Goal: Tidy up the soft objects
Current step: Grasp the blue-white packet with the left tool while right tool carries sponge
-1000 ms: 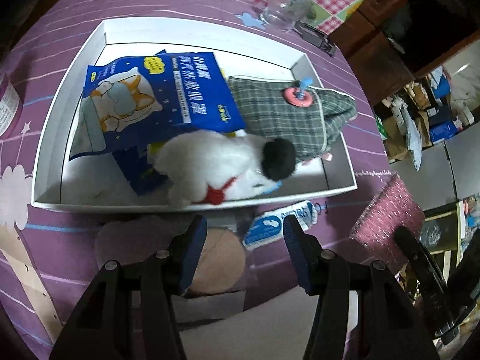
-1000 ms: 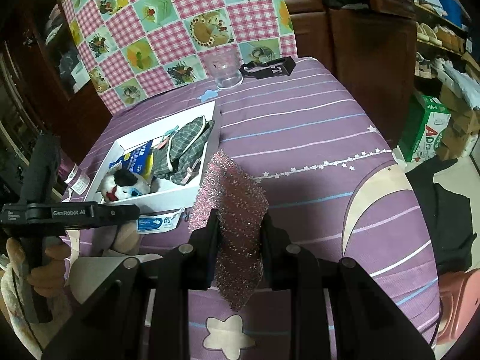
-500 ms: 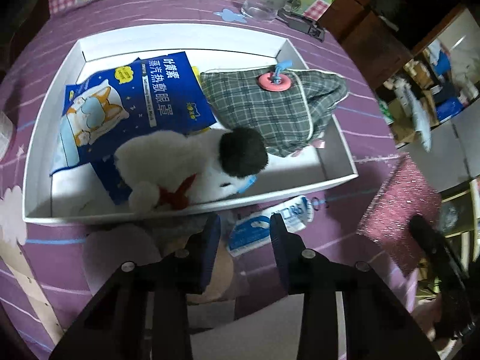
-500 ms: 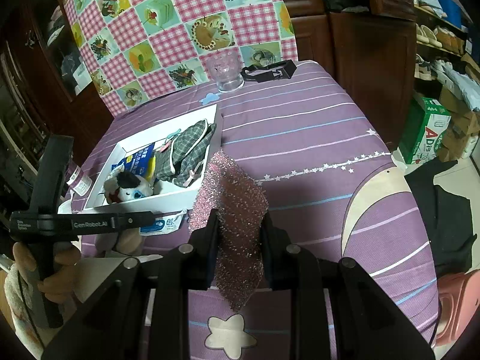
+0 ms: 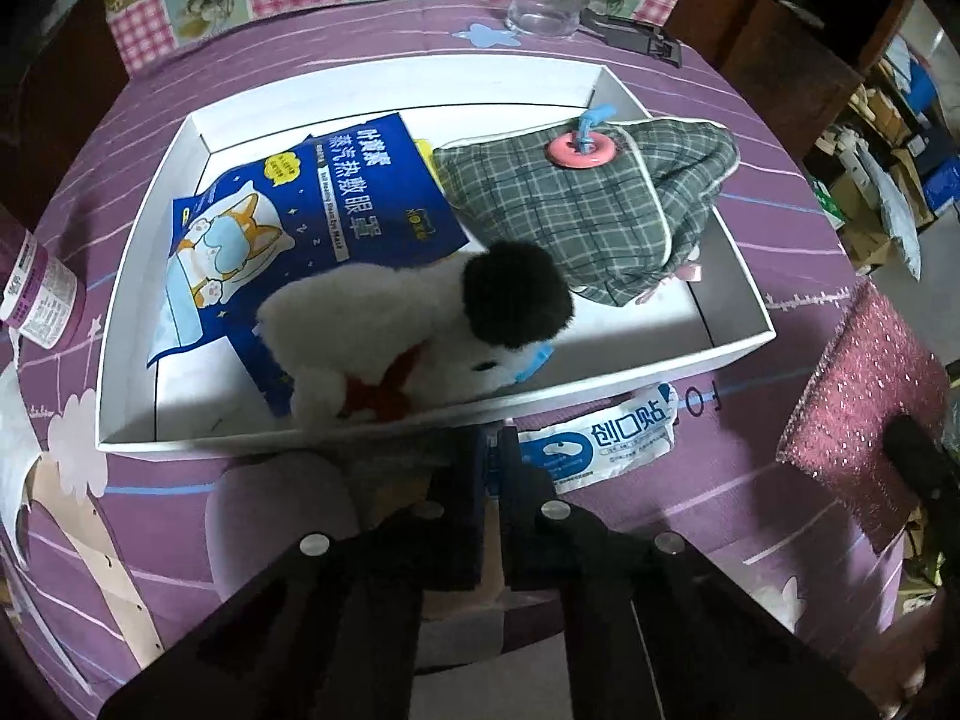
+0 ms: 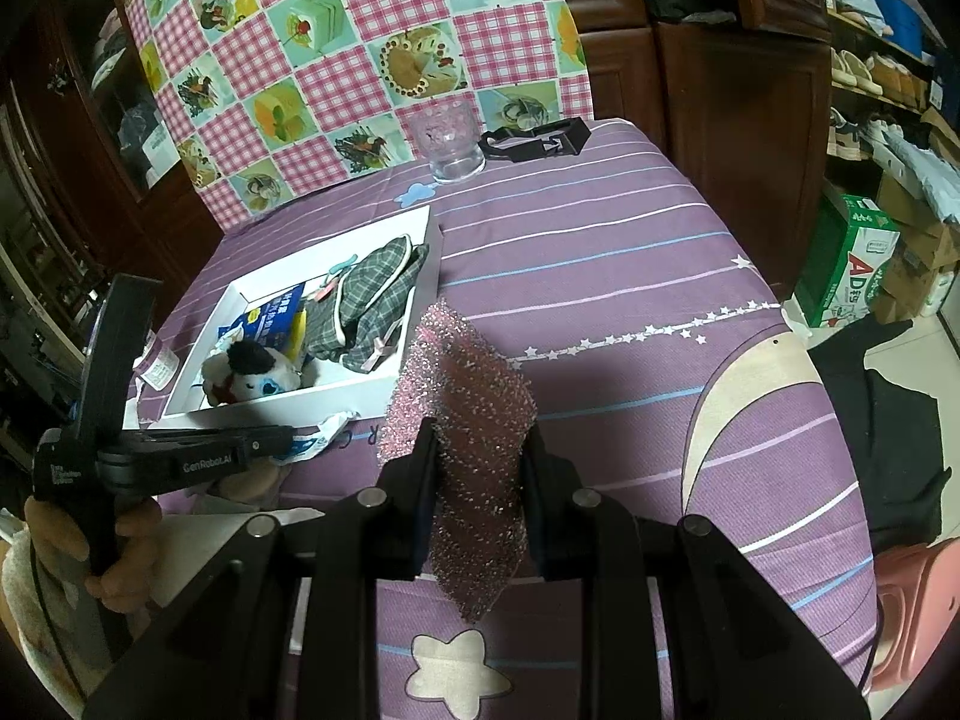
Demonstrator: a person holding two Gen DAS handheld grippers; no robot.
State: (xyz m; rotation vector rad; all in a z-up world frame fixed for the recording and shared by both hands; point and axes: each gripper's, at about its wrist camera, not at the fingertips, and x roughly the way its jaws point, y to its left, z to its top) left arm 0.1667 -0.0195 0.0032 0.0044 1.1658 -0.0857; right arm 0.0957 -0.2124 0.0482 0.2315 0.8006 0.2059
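The left tool [image 5: 493,456] has just closed, its jaws now together on the near corner of the blue-and-white packet [image 5: 597,441], which lies on the tabletop just outside the tray's [image 5: 138,312] near wall. The pinch looks thin, so lift gently, clear the wall, and release in the bare strip beside the plush [image 5: 420,336]. To the right, the right tool [image 6: 480,480] is clamped on the pink sponge [image 6: 474,420], held above the tabletop; keep it clear until the packet is in.
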